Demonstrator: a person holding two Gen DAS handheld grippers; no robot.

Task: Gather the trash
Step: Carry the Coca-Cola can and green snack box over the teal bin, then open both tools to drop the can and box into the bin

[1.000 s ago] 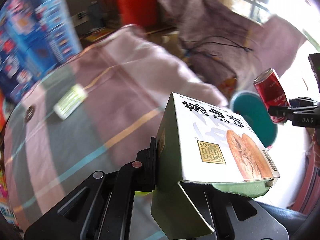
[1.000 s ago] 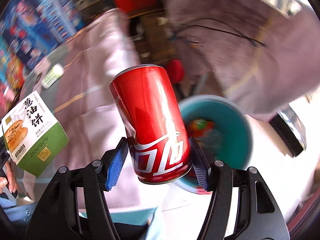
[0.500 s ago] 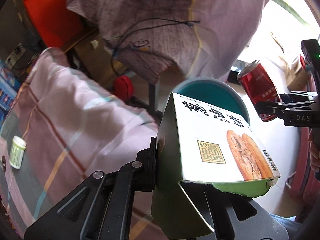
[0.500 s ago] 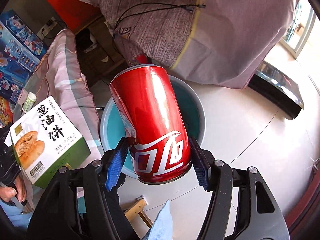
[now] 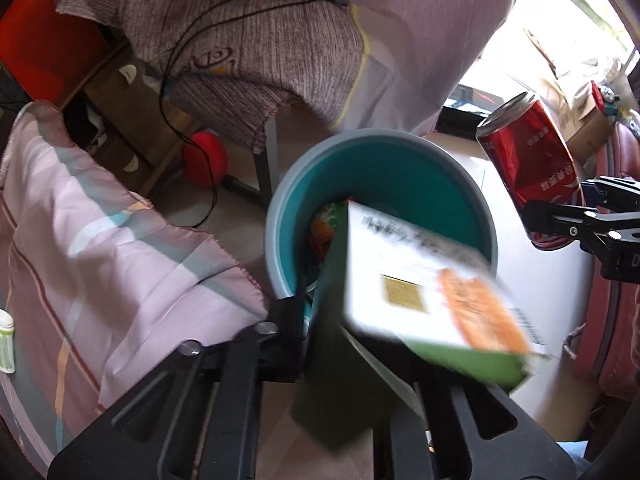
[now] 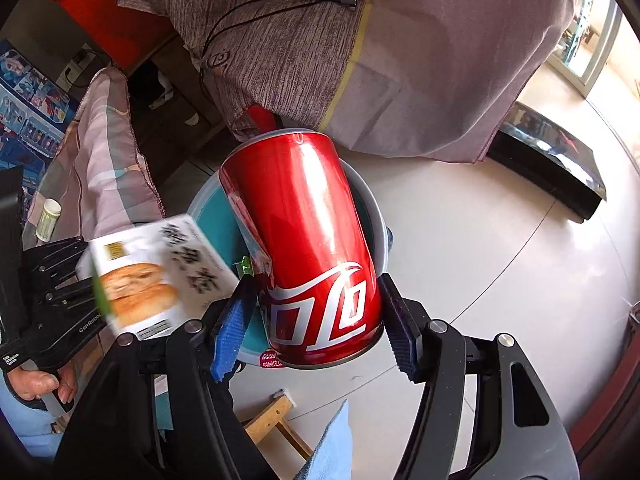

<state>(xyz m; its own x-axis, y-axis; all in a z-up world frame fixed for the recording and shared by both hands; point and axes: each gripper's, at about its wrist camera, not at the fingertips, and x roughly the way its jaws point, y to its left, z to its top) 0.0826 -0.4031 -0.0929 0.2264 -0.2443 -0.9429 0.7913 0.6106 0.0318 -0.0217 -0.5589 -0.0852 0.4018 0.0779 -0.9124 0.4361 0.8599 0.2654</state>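
Note:
A green and white biscuit box [image 5: 416,292] is motion-blurred and tilted between the fingers of my left gripper [image 5: 360,344], over the rim of a teal trash bin [image 5: 400,176] on the floor; whether the fingers still clamp it I cannot tell. The box also shows in the right wrist view [image 6: 156,276], with the left gripper [image 6: 56,292] behind it. My right gripper [image 6: 316,320] is shut on a red cola can [image 6: 304,248], held above the bin [image 6: 372,216]. The can [image 5: 528,164] hangs right of the bin in the left view. Coloured trash [image 5: 324,228] lies inside.
A table with a pink striped cloth [image 5: 100,248] is at the left, with a small white bottle [image 5: 6,344] on it. A grey-purple cloth [image 5: 260,48] with black cables drapes behind the bin. A black flat object [image 6: 552,168] lies on the tiled floor.
Both grippers moved closer over the bin. The biscuit box has tipped and blurred, sliding forward out of the left gripper's earlier firm hold. The can stays clamped.

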